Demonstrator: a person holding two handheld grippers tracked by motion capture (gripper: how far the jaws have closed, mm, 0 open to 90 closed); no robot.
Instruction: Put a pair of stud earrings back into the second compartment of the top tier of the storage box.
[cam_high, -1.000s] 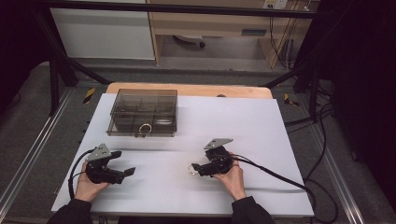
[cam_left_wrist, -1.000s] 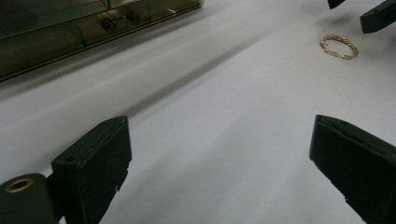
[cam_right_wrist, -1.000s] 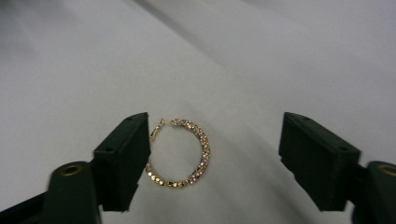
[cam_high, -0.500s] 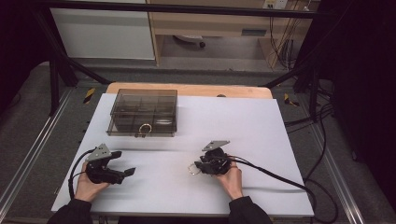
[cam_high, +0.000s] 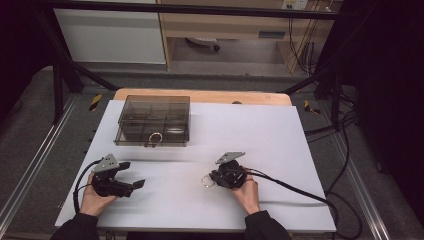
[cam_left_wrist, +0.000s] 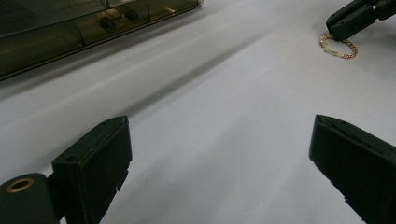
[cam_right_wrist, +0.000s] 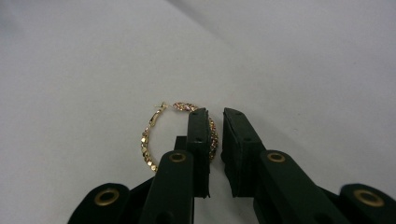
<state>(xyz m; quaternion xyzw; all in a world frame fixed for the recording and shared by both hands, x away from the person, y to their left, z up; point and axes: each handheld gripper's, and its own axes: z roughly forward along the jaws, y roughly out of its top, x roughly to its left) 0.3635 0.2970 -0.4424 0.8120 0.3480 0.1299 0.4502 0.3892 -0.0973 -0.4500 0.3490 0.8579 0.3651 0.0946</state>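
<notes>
From above, a white table fills the middle of the frame. A smoky clear box with inner compartments sits toward the upper left of it, and a small ring-shaped latch shows at its near wall. At the lower left, the left hand holds the left gripper, its jaws spread apart over bare table. Just right of centre, the right hand holds the right gripper low on the table, its tips at a small gold hoop lying flat there. A black cable trails off to the right.

In the left gripper view, the two black jaws stand wide apart at the bottom corners with nothing between them. The box lies at the upper left; the hoop lies at the upper right, with the other gripper's tip touching it.

In the right gripper view, the right gripper has its jaws drawn nearly together, a thin gap left. The twisted gold hoop lies on the table; its right side passes between the jaws, but I cannot tell whether they pinch it.
</notes>
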